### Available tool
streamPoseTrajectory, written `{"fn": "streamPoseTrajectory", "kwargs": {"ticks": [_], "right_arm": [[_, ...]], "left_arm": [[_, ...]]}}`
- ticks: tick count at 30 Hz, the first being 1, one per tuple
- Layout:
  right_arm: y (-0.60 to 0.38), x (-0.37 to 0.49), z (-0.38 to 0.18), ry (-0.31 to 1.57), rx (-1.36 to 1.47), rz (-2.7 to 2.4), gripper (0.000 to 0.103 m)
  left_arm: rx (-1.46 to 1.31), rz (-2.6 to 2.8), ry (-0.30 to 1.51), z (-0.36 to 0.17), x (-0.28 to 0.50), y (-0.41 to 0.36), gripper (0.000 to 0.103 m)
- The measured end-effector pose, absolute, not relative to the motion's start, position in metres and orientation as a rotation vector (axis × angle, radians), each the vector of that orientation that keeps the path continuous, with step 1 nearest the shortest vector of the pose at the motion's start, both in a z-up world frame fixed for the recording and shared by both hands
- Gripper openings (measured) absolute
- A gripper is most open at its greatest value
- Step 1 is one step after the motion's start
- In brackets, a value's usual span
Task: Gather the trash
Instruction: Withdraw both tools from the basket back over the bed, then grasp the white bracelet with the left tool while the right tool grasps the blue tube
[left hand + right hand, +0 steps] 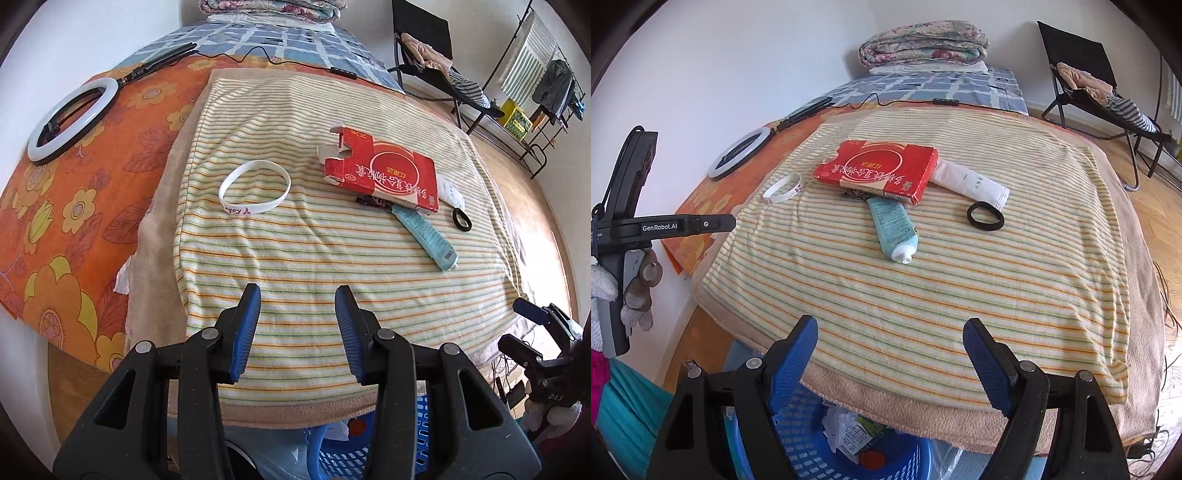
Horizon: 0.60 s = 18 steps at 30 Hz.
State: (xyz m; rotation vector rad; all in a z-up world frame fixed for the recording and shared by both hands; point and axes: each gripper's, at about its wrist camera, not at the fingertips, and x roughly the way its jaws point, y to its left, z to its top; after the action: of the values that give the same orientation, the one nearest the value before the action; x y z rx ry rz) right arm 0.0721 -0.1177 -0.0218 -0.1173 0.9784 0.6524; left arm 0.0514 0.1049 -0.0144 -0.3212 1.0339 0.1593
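A torn red cardboard box (388, 171) (881, 170) lies on the striped towel (314, 266) (923, 295). A light blue tube (424, 232) (892, 229) pokes out from under it, beside a small dark wrapper (371, 202) (855, 194). A white packet (450, 190) (971, 181), a black ring (461, 219) (985, 216) and a white wristband (255, 192) (783, 189) lie around the box. My left gripper (299, 332) and right gripper (890, 365) both hang open and empty over the towel's near edge. A blue basket (812, 446) (424, 439) with trash in it stands below that edge.
A ring light (72, 120) (738, 153) with its cable lies on the orange flowered sheet (74, 206). Folded quilts (923, 42) sit at the far end of the bed. A black folding chair (1108, 99) and a clothes rack (535, 92) stand on the wooden floor to the right.
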Motion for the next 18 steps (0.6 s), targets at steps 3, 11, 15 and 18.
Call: {"fn": "streamPoseTrajectory", "kwargs": {"ticks": [3,11,15,18], "right_arm": [[-0.110,0.088,-0.024,0.987,-0.115,0.658,0.083],[-0.075,0.123,-0.039,1.013,-0.136,0.672,0.083],[-0.056,0.137,-0.048,1.017,-0.181,0.673,0.080],[-0.044,0.145,-0.054,1.022,-0.198,0.666,0.080]], "left_arm": [[-0.293,0.176,1.046,-0.020,0.069,0.112,0.042],[-0.200,0.197,1.062,-0.034,0.111,0.119,0.042],[-0.203,0.198,1.079,-0.043,0.127,0.124,0.042],[-0.187,0.202,1.089,-0.049,0.136,0.126,0.042]]}}
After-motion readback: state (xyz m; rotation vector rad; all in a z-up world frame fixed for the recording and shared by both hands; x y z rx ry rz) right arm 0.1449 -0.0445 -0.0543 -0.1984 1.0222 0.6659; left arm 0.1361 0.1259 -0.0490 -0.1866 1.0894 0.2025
